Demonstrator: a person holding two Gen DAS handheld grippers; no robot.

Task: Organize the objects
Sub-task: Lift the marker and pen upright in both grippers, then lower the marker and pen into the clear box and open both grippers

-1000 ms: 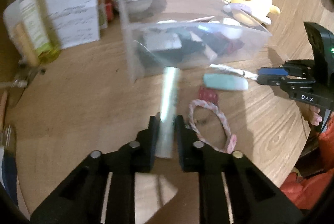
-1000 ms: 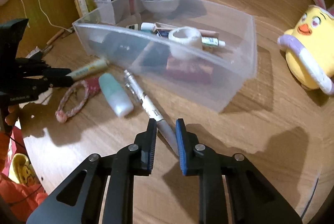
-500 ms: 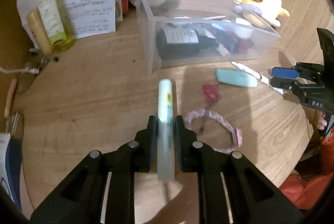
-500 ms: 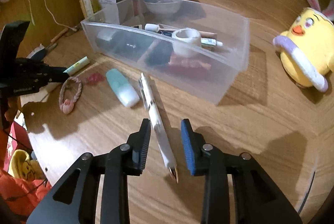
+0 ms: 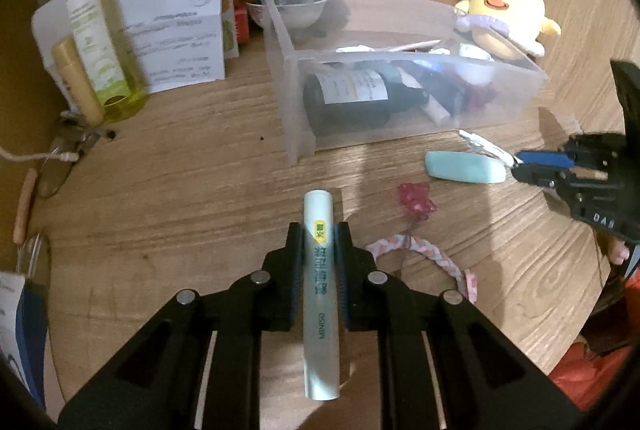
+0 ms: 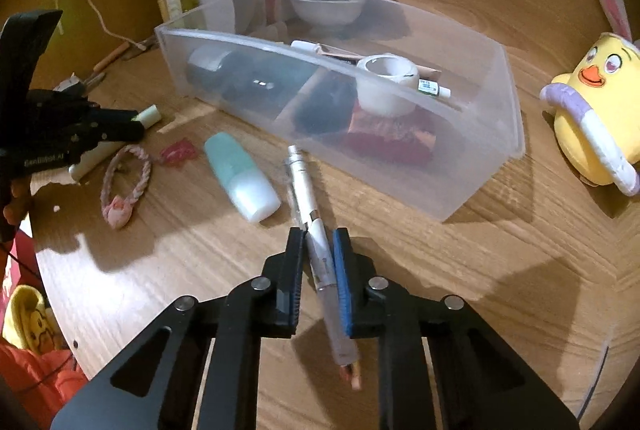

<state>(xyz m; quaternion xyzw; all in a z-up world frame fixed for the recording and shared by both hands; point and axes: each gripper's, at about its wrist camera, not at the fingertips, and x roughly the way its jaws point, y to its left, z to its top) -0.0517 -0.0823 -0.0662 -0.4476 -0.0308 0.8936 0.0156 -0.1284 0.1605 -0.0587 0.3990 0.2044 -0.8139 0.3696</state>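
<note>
My left gripper (image 5: 318, 234) is shut on a pale green tube (image 5: 320, 270) and holds it just above the wooden table, in front of the clear plastic bin (image 5: 304, 77). It also shows in the right wrist view (image 6: 132, 123). My right gripper (image 6: 318, 242) is closed around a white pen (image 6: 316, 234) that lies on the table in front of the bin (image 6: 472, 185). In the left wrist view the right gripper (image 5: 520, 165) sits beside a teal bottle (image 5: 464, 167). A pink braided hair tie (image 5: 424, 250) and a red wrapper (image 5: 416, 199) lie between the grippers.
The bin holds a dark bottle (image 5: 352, 101), a tape roll (image 6: 386, 81) and other small items. A yellow plush chick (image 5: 506, 13) stands to its right. Papers (image 5: 176, 25), a green spray bottle (image 5: 92, 33), a bowl (image 6: 326, 7) and boxes crowd the back.
My left gripper has pulled back from the bin with the tube still in it. My right gripper opened for a moment and has closed on the pen again.
</note>
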